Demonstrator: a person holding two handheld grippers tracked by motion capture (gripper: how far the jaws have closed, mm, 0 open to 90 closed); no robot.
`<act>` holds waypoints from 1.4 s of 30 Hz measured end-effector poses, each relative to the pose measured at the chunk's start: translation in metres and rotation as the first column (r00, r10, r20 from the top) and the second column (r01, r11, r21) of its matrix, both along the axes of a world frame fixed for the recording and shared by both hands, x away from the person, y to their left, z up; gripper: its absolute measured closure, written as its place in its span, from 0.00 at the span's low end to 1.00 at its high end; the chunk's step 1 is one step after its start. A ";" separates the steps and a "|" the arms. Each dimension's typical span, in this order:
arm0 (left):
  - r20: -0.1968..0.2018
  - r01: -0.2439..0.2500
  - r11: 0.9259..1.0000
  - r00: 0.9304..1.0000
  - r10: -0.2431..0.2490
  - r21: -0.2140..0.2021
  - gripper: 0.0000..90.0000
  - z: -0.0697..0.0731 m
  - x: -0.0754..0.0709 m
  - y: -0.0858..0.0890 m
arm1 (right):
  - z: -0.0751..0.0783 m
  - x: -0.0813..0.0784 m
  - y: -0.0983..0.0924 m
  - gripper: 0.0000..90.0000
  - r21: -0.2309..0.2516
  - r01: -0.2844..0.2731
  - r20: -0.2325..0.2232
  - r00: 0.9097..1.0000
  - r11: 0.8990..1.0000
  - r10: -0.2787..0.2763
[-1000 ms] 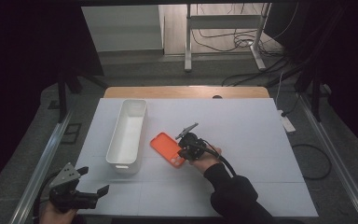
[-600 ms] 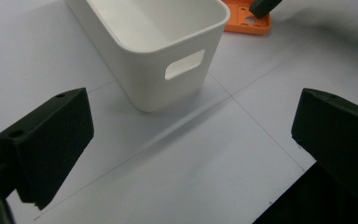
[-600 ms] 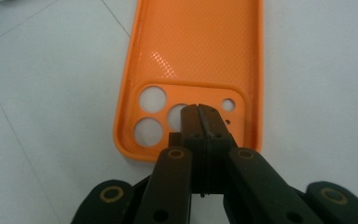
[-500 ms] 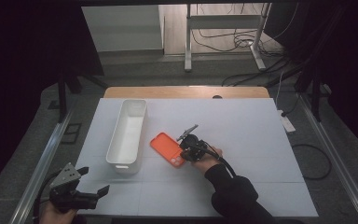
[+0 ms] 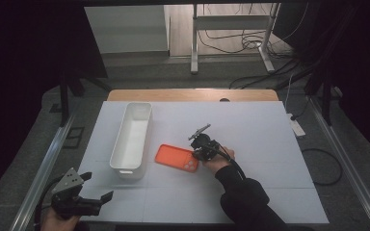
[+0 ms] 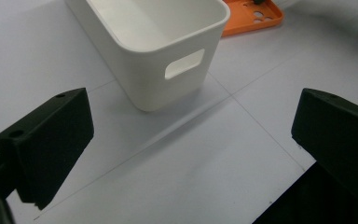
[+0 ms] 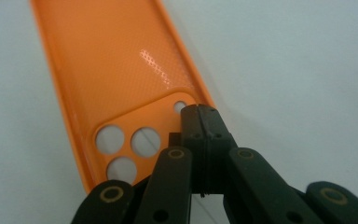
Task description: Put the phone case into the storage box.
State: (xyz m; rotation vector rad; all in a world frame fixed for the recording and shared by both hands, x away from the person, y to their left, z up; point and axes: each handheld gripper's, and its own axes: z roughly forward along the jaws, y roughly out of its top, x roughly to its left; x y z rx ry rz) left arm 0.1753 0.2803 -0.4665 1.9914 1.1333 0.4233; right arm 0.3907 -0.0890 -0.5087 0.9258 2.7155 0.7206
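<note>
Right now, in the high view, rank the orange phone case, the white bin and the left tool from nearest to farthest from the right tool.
1. Orange phone case: touching the right tool, on its left.
2. White bin: farther left, beyond the case.
3. Left tool: at the table's near-left corner.

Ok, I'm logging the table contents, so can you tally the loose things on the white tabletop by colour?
White: 1, the bin
Orange: 1, the phone case
Total: 2

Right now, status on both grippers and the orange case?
Left gripper open, idle at the near left table edge. Right gripper shut on the orange phone case at its camera-hole end; case flat on the table. White bin beside it, nothing blocking.
</note>
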 end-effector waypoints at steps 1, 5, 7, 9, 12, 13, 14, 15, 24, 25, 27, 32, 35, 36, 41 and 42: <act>0.000 0.000 1.000 1.000 0.000 0.000 0.00 0.000 0.000 0.000 | 0.000 0.002 -0.002 0.99 0.000 0.006 0.004 1.000 1.000 -0.006; -0.001 0.000 1.000 1.000 0.000 -0.001 0.00 0.000 0.000 0.000 | 0.000 0.008 -0.007 0.99 0.002 0.028 0.010 1.000 1.000 -0.028; 0.000 -0.002 1.000 1.000 0.002 -0.002 0.00 0.000 0.000 0.000 | 0.001 0.011 -0.011 0.99 0.007 0.045 0.012 0.999 0.999 -0.045; -0.001 -0.001 1.000 1.000 0.001 -0.001 0.00 0.000 0.000 0.000 | 0.002 0.010 -0.012 0.99 0.014 0.052 0.010 0.999 0.999 -0.052; -0.003 -0.002 1.000 1.000 0.002 -0.001 0.00 0.000 0.000 0.000 | 0.005 0.006 -0.008 0.99 0.047 0.034 0.001 0.999 0.998 -0.034; -0.003 -0.003 1.000 1.000 0.003 -0.001 0.00 0.000 0.001 0.000 | 0.006 0.004 -0.006 0.99 0.061 0.024 -0.004 1.000 0.998 -0.024; -0.003 -0.003 1.000 1.000 0.003 -0.001 0.00 0.000 0.001 0.000 | 0.007 0.002 -0.003 0.99 0.066 0.012 -0.005 1.000 0.998 -0.012; -0.003 -0.004 1.000 1.000 0.004 0.000 0.00 0.000 0.001 0.000 | 0.007 0.000 -0.001 0.99 0.072 0.003 -0.008 1.000 0.997 -0.002; -0.005 -0.004 1.000 1.000 0.004 0.001 0.00 0.000 0.001 0.000 | 0.008 -0.012 0.030 0.99 0.126 -0.066 -0.039 0.997 0.990 0.071; -0.004 -0.004 1.000 1.000 0.004 0.001 0.00 0.000 0.001 0.000 | 0.008 -0.013 0.035 0.99 0.126 -0.069 -0.040 0.996 0.990 0.075; -0.003 -0.003 1.000 1.000 0.003 0.001 0.00 0.000 0.001 0.000 | 0.006 -0.015 0.045 0.99 0.122 -0.083 -0.045 0.995 0.989 0.089; -0.003 -0.002 1.000 1.000 0.002 0.002 0.00 0.000 0.000 0.000 | -0.001 -0.021 0.065 0.99 0.113 -0.111 -0.058 0.991 0.987 0.118; -0.003 -0.001 1.000 1.000 0.001 0.002 0.00 0.000 0.000 0.000 | -0.005 -0.023 0.072 0.99 0.100 -0.126 -0.058 0.990 0.987 0.132; -0.002 -0.001 1.000 1.000 0.001 0.002 0.00 0.000 0.000 0.000 | -0.006 -0.023 0.074 0.99 0.095 -0.126 -0.056 0.990 0.987 0.132; -0.003 -0.001 1.000 1.000 0.001 0.004 0.00 0.000 0.000 0.000 | -0.005 -0.025 0.072 0.99 0.095 -0.130 -0.069 0.988 0.987 0.137; -0.002 -0.001 1.000 1.000 0.001 0.004 0.00 0.000 0.000 -0.001 | -0.005 -0.027 0.071 0.99 0.089 -0.134 -0.069 0.988 0.987 0.140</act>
